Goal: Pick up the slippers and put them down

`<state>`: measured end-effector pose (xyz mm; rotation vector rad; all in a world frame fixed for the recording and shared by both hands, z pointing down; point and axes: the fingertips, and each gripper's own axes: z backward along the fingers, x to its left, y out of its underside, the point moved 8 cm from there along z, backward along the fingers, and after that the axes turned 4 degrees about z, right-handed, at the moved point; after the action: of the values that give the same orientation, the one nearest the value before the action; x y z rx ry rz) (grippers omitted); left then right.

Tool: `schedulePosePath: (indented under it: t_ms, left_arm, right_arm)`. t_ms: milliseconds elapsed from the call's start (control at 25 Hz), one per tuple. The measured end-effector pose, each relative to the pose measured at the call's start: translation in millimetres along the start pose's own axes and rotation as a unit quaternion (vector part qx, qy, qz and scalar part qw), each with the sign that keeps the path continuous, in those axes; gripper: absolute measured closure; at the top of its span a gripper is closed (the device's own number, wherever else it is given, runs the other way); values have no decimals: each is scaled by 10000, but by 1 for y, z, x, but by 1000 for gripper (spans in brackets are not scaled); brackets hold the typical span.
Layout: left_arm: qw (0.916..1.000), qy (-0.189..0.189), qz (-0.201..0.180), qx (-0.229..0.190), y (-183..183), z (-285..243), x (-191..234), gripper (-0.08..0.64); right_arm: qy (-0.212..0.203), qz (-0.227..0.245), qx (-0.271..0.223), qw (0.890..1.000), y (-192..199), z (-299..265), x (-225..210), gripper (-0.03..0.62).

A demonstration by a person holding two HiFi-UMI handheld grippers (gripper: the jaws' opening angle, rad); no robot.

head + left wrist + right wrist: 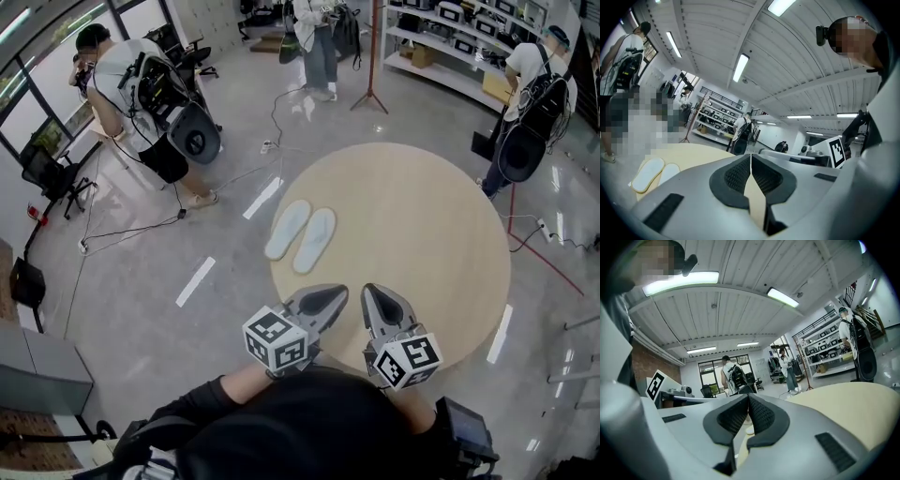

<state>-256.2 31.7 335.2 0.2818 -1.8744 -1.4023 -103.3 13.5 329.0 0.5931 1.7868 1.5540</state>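
Black sleeves (202, 405), grey left gripper (341, 292) and right gripper (367, 289), dark ribbed fingers (736, 176), marker cubes (277, 339).

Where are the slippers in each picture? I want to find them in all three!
Head view: slippers lie side by side on the left part of the round table.
Left gripper view: bottom left, on the table, left of the jaws.
Right gripper view: mostly hidden; only a pale bit shows behind the shut jaws, likely a slipper.
Shared landmark: the round table.

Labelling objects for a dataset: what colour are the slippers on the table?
The slippers are pale off-white; the head view shows them best.
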Motion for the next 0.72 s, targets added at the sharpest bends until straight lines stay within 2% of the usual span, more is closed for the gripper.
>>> schedulePosePath:
  t_ms: [320,520,720]
  left_arm:
    - [9992,11,278,269,32,3,-16,535]
    - [9978,187,392,502,40,-2,-16,535]
    - [9966,492,269,602,43,-16,-12,535]
  right_arm:
    - [271,-54,96,9996,19,32,3,577]
    - [448,-150,148,9988,26,39,6,577]
    - [842,-52,-21,9964,27,46,0,577]
